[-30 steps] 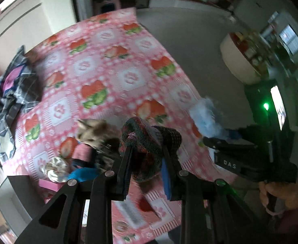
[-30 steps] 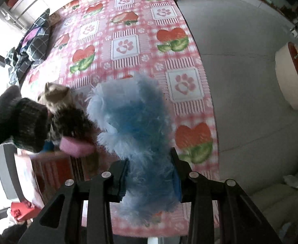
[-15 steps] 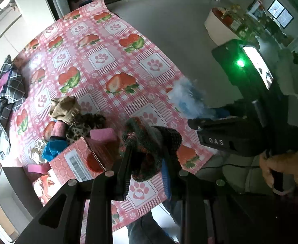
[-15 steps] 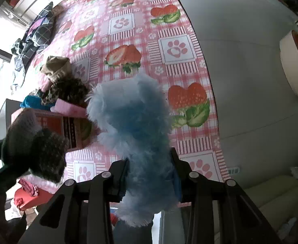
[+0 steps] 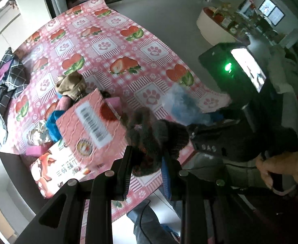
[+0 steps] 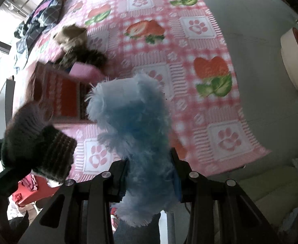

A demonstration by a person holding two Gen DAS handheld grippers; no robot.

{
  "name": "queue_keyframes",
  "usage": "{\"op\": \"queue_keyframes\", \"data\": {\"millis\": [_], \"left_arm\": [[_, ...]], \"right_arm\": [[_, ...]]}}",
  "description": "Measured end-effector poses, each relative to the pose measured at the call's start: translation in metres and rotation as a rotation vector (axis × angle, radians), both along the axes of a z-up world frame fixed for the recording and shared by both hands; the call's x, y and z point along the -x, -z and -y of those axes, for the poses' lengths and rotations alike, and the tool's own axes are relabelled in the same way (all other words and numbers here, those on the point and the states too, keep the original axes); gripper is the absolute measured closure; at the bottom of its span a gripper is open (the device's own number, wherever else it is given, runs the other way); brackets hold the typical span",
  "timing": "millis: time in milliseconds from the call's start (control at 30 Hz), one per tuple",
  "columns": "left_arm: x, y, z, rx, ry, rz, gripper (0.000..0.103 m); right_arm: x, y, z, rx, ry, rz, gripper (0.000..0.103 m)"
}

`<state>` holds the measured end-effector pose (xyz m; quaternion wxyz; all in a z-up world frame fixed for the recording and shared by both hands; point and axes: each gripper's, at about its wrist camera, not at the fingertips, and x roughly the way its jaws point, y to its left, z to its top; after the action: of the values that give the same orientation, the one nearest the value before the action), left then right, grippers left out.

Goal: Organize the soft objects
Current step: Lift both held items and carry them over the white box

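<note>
The left tool (image 5: 146, 160) clenched a dark knitted sock (image 5: 159, 138) above the worktop (image 5: 155, 50) edge. The right tool (image 6: 149, 166) clenched a fluffy blue sock (image 6: 132, 126) beside it. The pink box (image 5: 83, 134) lay tilted against other soft items; its contents could not be seen.

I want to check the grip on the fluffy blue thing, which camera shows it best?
The right wrist view: the fluffy blue thing fills the centre, clamped in the right gripper. The left wrist view shows only a blurred blue tuft beyond the dark knitted sock.
</note>
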<state>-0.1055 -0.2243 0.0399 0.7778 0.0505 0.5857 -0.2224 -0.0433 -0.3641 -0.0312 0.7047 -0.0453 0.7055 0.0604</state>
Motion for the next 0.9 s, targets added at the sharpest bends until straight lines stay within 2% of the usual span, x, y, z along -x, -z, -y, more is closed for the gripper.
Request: {"op": "queue_keyframes", "data": {"millis": [200, 433, 633, 900], "left_arm": [[0.019, -0.003, -0.026, 0.054, 0.060, 0.037, 0.075], [0.026, -0.009, -0.058, 0.081, 0.049, 0.070, 0.075], [0.030, -0.008, -0.101, 0.074, -0.037, 0.076, 0.075], [0.036, -0.006, -0.165, 0.076, -0.191, 0.082, 0.075]], "right_arm": [[0.037, 0.005, -0.035, 0.013, 0.031, -0.010, 0.066], [0.054, -0.007, -0.060, 0.036, 0.046, 0.029, 0.066], [0.057, -0.011, -0.092, 0.038, 0.012, 0.049, 0.066], [0.057, -0.018, -0.149, 0.047, -0.112, 0.078, 0.066]]}}
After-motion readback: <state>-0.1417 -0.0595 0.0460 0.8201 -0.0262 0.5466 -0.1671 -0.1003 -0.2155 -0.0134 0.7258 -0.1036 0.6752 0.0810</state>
